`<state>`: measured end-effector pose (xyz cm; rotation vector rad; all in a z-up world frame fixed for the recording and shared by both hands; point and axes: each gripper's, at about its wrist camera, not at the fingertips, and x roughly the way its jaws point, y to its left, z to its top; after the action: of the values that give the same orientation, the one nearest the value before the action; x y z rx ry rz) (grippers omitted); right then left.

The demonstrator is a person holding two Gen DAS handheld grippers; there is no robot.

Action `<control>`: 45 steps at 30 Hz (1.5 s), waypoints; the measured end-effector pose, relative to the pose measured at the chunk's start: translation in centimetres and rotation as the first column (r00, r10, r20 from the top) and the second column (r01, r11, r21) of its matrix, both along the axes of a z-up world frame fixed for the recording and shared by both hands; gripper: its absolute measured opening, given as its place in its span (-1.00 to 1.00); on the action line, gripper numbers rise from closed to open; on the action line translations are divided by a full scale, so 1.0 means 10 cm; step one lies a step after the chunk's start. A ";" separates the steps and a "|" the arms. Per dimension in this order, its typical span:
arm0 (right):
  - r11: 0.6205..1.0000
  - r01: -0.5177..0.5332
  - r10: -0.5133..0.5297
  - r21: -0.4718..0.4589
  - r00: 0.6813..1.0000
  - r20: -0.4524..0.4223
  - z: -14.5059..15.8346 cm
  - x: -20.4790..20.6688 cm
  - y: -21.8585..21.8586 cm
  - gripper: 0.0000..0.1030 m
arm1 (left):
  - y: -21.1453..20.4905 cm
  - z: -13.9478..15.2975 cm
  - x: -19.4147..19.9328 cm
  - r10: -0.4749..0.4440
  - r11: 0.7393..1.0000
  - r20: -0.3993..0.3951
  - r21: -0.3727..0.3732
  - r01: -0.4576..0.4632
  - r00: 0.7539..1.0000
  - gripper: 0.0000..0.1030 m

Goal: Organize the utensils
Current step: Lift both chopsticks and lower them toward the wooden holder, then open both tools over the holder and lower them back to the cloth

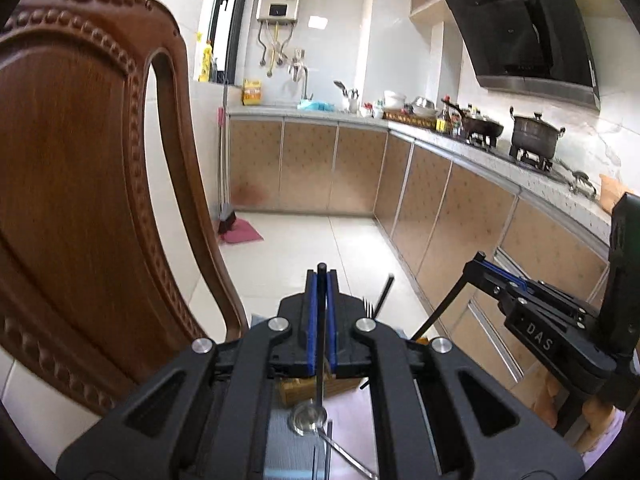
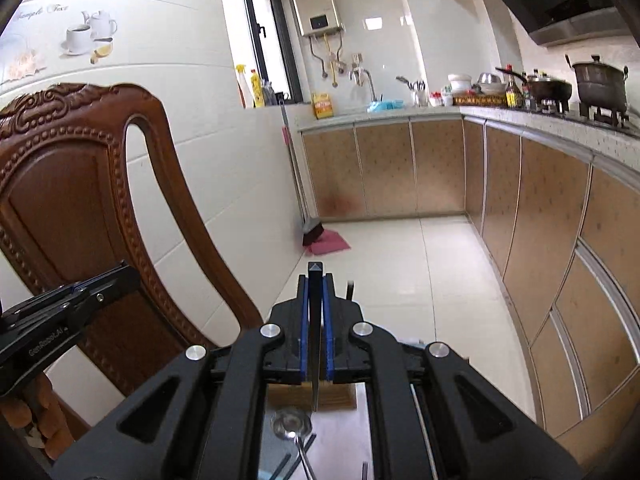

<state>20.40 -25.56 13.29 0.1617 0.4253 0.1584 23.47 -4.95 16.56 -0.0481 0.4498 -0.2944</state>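
A carved wooden chair point(image 1: 80, 200) stands close on the left, and its back blocks passage that way. On the right, the run of cabinets point(image 2: 540, 220) under the worktop point(image 1: 540, 172) walls off that side. Between them the tiled floor point(image 2: 400, 264) lies open ahead, with only a broom point(image 2: 310, 232) and a pink cloth point(image 2: 332, 243) at the far wall.

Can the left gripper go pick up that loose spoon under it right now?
Probably not yet. The left gripper is already shut on a black-handled utensil, so its jaws are occupied. The spoon lies in the open below, unobstructed; the held utensil would need setting into the wooden holder first.
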 end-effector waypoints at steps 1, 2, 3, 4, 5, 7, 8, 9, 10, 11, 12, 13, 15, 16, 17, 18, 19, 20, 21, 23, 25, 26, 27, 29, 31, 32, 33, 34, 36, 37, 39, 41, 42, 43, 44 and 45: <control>1.000 0.002 -0.002 -0.002 1.000 0.007 0.02 0.02 0.01 -0.85 | -0.01 0.03 0.03 0.000 1.000 0.007 0.000 0.000 1.000 -0.91; 1.000 0.003 -0.003 -0.010 1.000 0.010 0.05 0.06 0.03 -0.85 | -0.02 0.06 0.07 0.005 1.000 0.024 -0.001 -0.005 1.000 -0.91; 1.000 0.004 -0.004 -0.018 1.000 0.014 0.07 0.10 0.05 -0.85 | -0.04 0.08 0.11 0.009 1.000 0.034 0.000 -0.009 0.999 -0.91; 1.000 0.006 -0.005 -0.026 1.000 0.020 0.08 0.12 0.07 -0.85 | -0.04 0.08 0.15 0.012 1.000 0.042 0.000 -0.012 0.999 -0.91; 0.999 0.007 -0.006 -0.042 1.000 0.030 0.09 0.16 0.10 -0.85 | -0.06 0.07 0.21 0.021 1.000 0.051 0.000 -0.021 0.998 -0.91; 0.998 0.016 -0.014 -0.065 0.999 0.043 0.07 0.21 0.14 -0.86 | -0.10 0.03 0.31 0.034 0.999 0.060 -0.003 -0.034 0.998 -0.91; 0.998 0.019 -0.015 -0.068 0.999 0.048 0.05 0.26 0.15 -0.86 | -0.11 -0.03 0.38 0.040 0.999 0.060 -0.006 -0.039 0.997 -0.91; 0.998 0.017 -0.013 -0.064 0.999 0.051 0.01 0.31 0.14 -0.86 | -0.12 -0.10 0.42 0.043 0.999 0.056 -0.010 -0.042 0.998 -0.91; 0.998 0.014 -0.011 -0.056 0.999 0.048 -0.05 0.36 0.14 -0.86 | -0.12 -0.16 0.46 0.047 0.999 0.050 -0.009 -0.047 0.998 -0.91; 0.999 0.016 -0.014 -0.050 0.999 0.042 -0.11 0.41 0.13 -0.86 | -0.12 -0.25 0.51 0.054 0.999 0.040 -0.008 -0.053 0.998 -0.91; 0.999 0.017 -0.016 -0.042 0.999 0.034 -0.18 0.45 0.13 -0.86 | -0.11 -0.32 0.56 0.059 0.998 0.027 -0.004 -0.059 0.998 -0.91; 0.999 0.017 -0.016 -0.031 1.000 0.026 -0.25 0.50 0.12 -0.86 | -0.10 -0.40 0.60 0.062 0.998 0.015 -0.004 -0.062 0.998 -0.91; 1.000 0.020 -0.020 -0.011 1.000 -0.005 -0.43 0.60 0.09 -0.85 | -0.07 -0.55 0.66 0.069 0.998 -0.011 -0.006 -0.069 0.998 -0.91; 1.000 0.023 -0.023 -0.007 1.000 -0.020 -0.51 0.64 0.08 -0.86 | -0.06 -0.60 0.68 0.071 0.997 -0.020 -0.005 -0.072 0.997 -0.91; 1.000 0.028 -0.029 -0.003 0.999 -0.040 -0.60 0.68 0.06 -0.85 | -0.05 -0.66 0.70 0.075 0.997 -0.027 -0.003 -0.075 0.997 -0.91; 0.999 0.032 -0.032 0.002 0.998 -0.054 -0.67 0.70 0.05 -0.85 | -0.04 -0.70 0.70 0.075 0.997 -0.033 -0.001 -0.075 0.997 -0.91; 0.999 0.031 -0.030 0.011 0.997 -0.066 -0.72 0.71 0.03 -0.85 | -0.03 -0.73 0.72 0.073 0.997 -0.039 -0.003 -0.073 0.997 -0.91; 0.999 0.029 -0.028 0.022 0.996 -0.080 -0.78 0.72 0.02 -0.85 | -0.01 -0.77 0.72 0.073 0.997 -0.046 -0.007 -0.073 0.996 -0.91; 0.999 0.032 -0.030 0.025 0.996 -0.089 -0.81 0.72 0.01 -0.85 | 0.00 -0.80 0.73 0.073 0.997 -0.053 -0.008 -0.074 0.996 -0.91; 0.999 0.038 -0.035 0.021 0.994 -0.106 -0.88 0.71 0.01 -0.85 | 0.02 -0.85 0.74 0.075 0.997 -0.064 -0.009 -0.076 0.995 -0.91; 0.999 0.038 -0.035 0.020 0.992 -0.124 -0.94 0.70 0.02 -0.85 | 0.03 -0.91 0.74 0.077 0.997 -0.079 -0.007 -0.078 0.994 -0.91; 0.999 0.040 -0.037 0.022 0.990 -0.135 -0.96 0.69 0.02 -0.85 | 0.04 -0.92 0.73 0.079 0.997 -0.085 -0.006 -0.080 0.993 -0.90; 0.999 0.040 -0.036 0.027 0.989 -0.144 -0.98 0.68 0.01 -0.84 | 0.04 -0.93 0.72 0.082 0.997 -0.089 -0.004 -0.083 0.993 -0.90; 0.998 0.044 -0.038 0.033 0.987 -0.156 -0.99 0.64 0.01 -0.69 | 0.04 -0.95 0.69 0.079 0.997 -0.092 0.001 -0.079 0.993 -0.86; 0.998 0.044 -0.037 0.041 0.987 -0.153 -0.98 0.59 -0.01 -0.45 | 0.05 -0.93 0.64 0.065 0.998 -0.094 0.008 -0.065 0.993 -0.51; 0.998 0.041 -0.035 0.043 0.988 -0.149 -0.97 0.52 -0.03 -0.33 | 0.06 -0.92 0.61 0.064 0.998 -0.089 0.008 -0.064 0.994 -0.27; 0.998 0.038 -0.032 0.042 0.989 -0.145 -0.96 0.47 -0.03 -0.27 | 0.08 -0.91 0.57 0.065 0.998 -0.082 0.008 -0.065 0.994 -0.22; 0.999 0.034 -0.028 0.040 0.989 -0.145 -0.95 0.44 -0.04 -0.25 | 0.08 -0.88 0.52 0.061 0.998 -0.081 0.011 -0.060 0.995 -0.15; 0.999 0.026 -0.022 0.026 0.989 -0.145 -0.94 0.28 -0.08 -0.17 | 0.11 -0.86 0.40 0.043 0.999 -0.088 0.007 -0.043 0.995 -0.08; 0.999 0.029 -0.026 0.018 0.989 -0.145 -0.94 0.17 -0.12 -0.14 | 0.13 -0.85 0.32 0.038 0.999 -0.094 0.003 -0.038 0.995 0.01; 1.000 0.027 -0.025 0.009 0.987 -0.159 -1.03 -0.07 -0.22 -0.07 | 0.19 -0.92 0.05 0.027 1.000 -0.119 0.007 -0.026 0.993 0.04; 1.000 0.020 -0.018 0.005 0.979 -0.204 -1.22 -0.28 -0.31 -0.06 | 0.21 -1.05 -0.15 0.014 1.000 -0.150 0.022 -0.011 0.989 0.05; 1.000 0.014 -0.015 -0.005 0.969 -0.245 -1.36 -0.33 -0.33 -0.06 | 0.21 -1.14 -0.24 0.007 1.000 -0.168 0.028 -0.002 0.986 0.07; 1.000 0.000 -0.009 -0.027 0.953 -0.303 -1.53 -0.35 -0.33 -0.06 | 0.21 -1.25 -0.31 -0.001 0.999 -0.190 0.032 0.007 0.982 0.12; 0.997 -0.038 0.009 -0.068 0.921 -0.390 -1.78 -0.34 -0.30 -0.06 | 0.19 -1.42 -0.37 -0.011 0.999 -0.230 0.041 0.021 0.973 0.14; 0.993 -0.062 0.012 -0.098 0.895 -0.446 -1.97 -0.32 -0.26 -0.12 | 0.18 -1.57 -0.40 -0.015 0.998 -0.264 0.047 0.029 0.964 0.14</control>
<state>17.20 -28.20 -6.40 0.0794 0.8952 0.1346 19.50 -3.11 0.87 -0.0327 0.7232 -0.2994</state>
